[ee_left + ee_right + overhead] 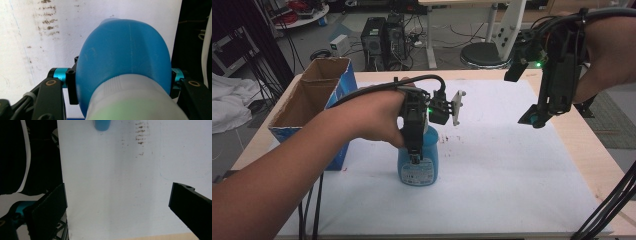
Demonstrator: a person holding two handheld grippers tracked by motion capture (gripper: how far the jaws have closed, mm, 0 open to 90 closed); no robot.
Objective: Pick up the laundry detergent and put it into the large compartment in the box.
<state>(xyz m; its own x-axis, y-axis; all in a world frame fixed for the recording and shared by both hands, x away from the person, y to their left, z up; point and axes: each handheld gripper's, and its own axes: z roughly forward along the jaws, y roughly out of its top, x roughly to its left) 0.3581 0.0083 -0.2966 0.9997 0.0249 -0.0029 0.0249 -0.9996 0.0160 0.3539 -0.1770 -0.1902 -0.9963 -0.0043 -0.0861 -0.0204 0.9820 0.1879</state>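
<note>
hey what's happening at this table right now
A person works with a handheld gripper in each hand. The left gripper is clamped on a blue bottle, near its top, that stands upright on the white sheet, beside an open cardboard box. The right gripper hangs above the sheet's far right side, its jaws apart and holding nothing.

A pale wooden surface (592, 150) carries a white sheet (512, 165) with small dark stains. Behind it, on grey floor (447, 25), stand two black computer towers (384, 40), a round black stool (484, 54), a white desk leg (512, 25) and tangled cables (277, 55).
</note>
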